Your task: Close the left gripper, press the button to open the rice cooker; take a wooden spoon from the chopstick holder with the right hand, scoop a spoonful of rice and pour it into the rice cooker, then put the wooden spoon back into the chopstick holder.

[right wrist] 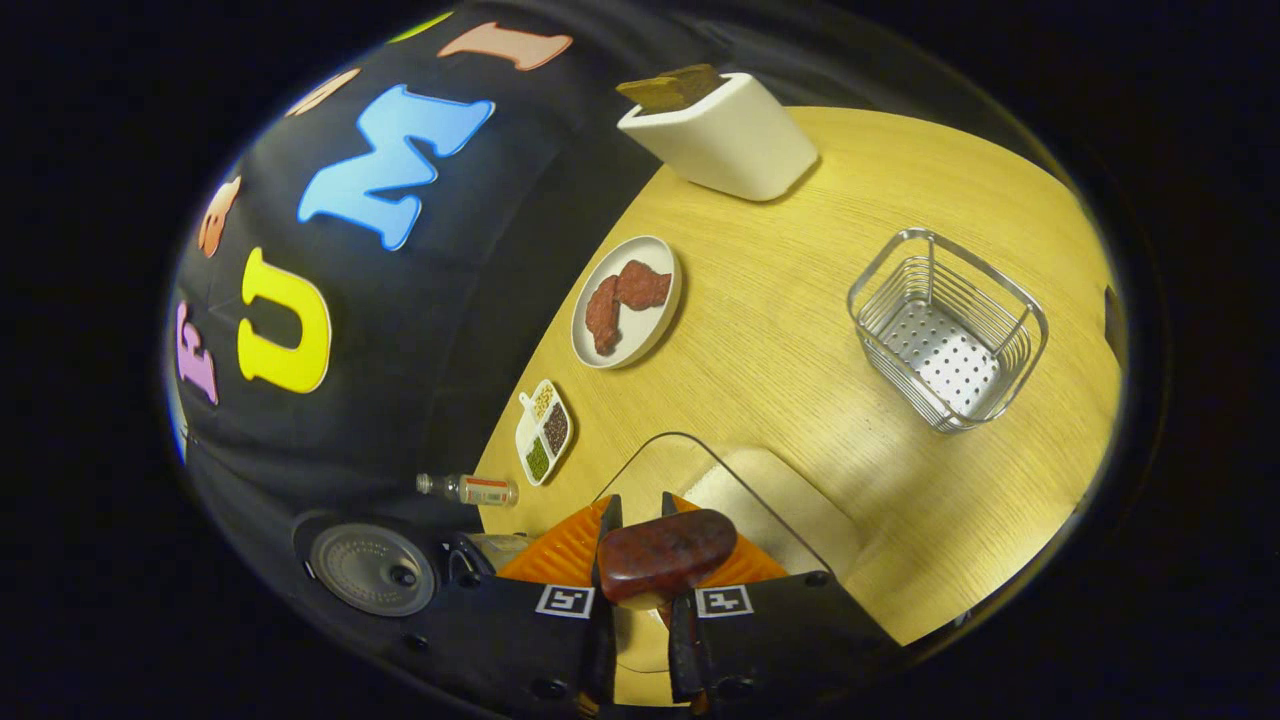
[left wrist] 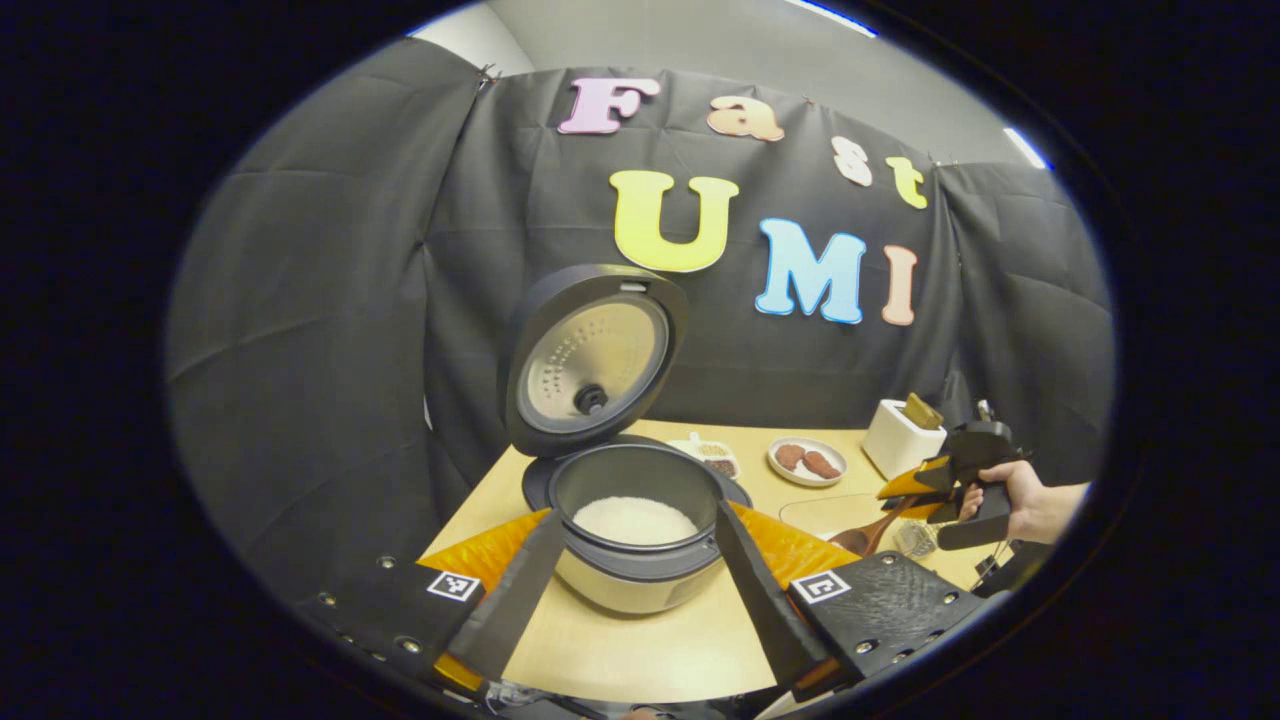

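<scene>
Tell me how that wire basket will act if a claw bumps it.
The wire basket looks thin and open, so it is probably light and would slide on the smooth wooden table. Its wide flat bottom suggests it won't tip easily. It holds nothing to weigh it down.

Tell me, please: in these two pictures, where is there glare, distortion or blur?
Left gripper view: fisheye bends the table edge; the open rice cooker is sharp, its lid lining shines softly; the right gripper is small near the rim. Right gripper view: scene tilted and curved; the wooden spoon, very close, looks slightly soft; the wire basket glints.
</scene>
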The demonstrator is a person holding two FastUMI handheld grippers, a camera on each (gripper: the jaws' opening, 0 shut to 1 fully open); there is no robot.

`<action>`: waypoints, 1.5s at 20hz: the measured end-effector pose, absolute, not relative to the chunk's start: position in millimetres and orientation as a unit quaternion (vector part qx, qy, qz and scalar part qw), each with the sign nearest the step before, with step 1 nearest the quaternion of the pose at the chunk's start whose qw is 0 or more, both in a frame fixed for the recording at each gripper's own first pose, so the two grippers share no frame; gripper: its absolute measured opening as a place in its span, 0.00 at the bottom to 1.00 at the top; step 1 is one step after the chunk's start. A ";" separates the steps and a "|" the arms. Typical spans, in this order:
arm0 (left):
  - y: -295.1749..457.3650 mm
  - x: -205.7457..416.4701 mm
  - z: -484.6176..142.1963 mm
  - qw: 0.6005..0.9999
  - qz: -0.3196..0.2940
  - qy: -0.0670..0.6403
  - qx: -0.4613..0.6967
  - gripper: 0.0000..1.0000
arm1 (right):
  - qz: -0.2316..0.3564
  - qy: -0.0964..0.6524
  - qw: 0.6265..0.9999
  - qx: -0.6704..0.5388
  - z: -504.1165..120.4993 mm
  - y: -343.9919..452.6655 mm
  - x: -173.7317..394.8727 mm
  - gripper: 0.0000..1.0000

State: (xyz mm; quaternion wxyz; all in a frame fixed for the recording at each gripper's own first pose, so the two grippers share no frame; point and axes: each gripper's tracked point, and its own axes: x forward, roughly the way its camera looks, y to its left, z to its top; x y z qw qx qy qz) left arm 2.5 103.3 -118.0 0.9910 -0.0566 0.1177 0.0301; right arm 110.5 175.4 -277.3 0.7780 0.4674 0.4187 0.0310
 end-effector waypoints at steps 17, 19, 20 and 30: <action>126.2 -1.4 -124.9 0.987 0.072 0.111 -0.095 0.94 | 0.097 0.383 0.732 0.555 -175.5 200.4 147.1 0.22; 137.1 -1.6 -123.6 0.985 0.086 0.106 -0.106 0.97 | 0.120 0.382 0.727 0.558 -155.9 216.6 151.7 0.22; 142.6 -0.6 -123.6 0.984 0.092 0.105 -0.109 0.94 | 0.135 0.385 0.722 0.559 -148.6 227.8 154.6 0.22; 189.6 -3.9 -127.0 0.982 0.122 0.106 -0.099 0.96 | 0.226 0.413 0.705 0.530 -103.2 348.1 170.2 0.22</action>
